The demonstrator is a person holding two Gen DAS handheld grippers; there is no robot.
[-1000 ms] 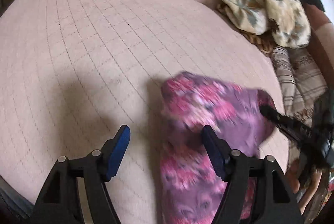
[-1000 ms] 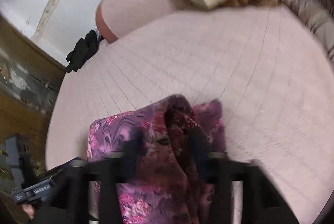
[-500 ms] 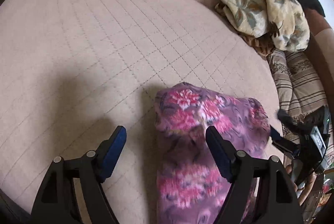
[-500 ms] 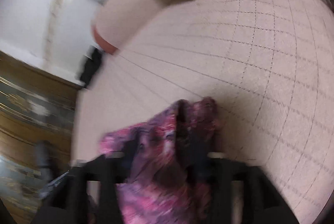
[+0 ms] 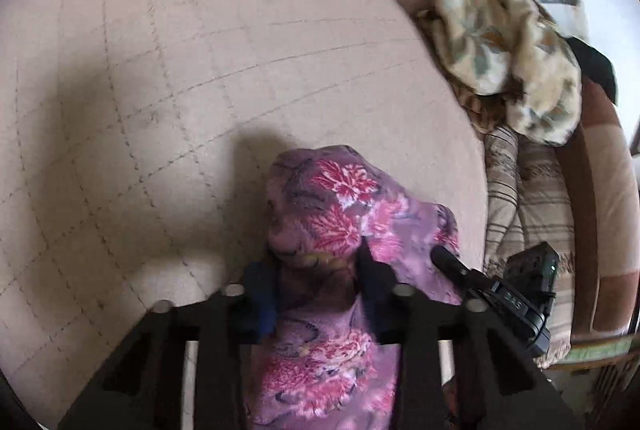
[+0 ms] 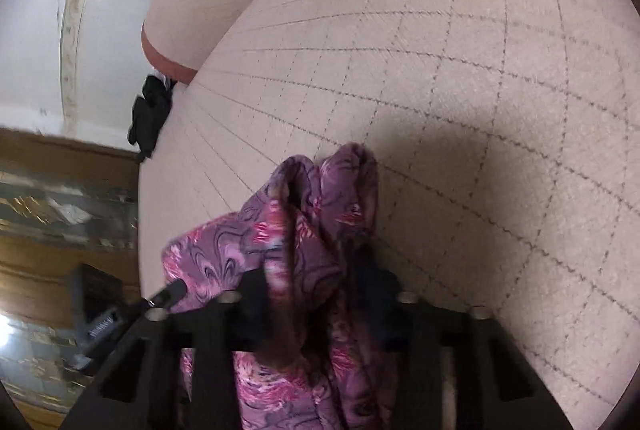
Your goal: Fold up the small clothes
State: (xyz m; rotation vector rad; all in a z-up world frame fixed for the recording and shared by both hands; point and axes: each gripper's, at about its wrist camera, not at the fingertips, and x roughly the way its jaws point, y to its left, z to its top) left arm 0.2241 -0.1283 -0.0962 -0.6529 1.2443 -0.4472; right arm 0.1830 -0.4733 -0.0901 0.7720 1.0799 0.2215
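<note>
Your left gripper point(image 5: 316, 282) has just been closing, and its jaws now pinch a bunched fold of the purple floral garment point(image 5: 340, 205) between the pads. The cloth rises in a hump just beyond the fingertips and trails back under the gripper toward you, resting on the near part of the pink quilted bed point(image 5: 200, 69). To the right, your right gripper point(image 6: 316, 294) has likewise just been closing; its jaws squeeze another gathered ridge of the same garment, which stands up in two folds ahead of the fingers. Far right along the bed's edge lies a crumpled beige floral blanket point(image 5: 508, 53) on a striped cloth point(image 5: 532, 197). A black garment point(image 6: 150, 109) sits at the far left edge.
</note>
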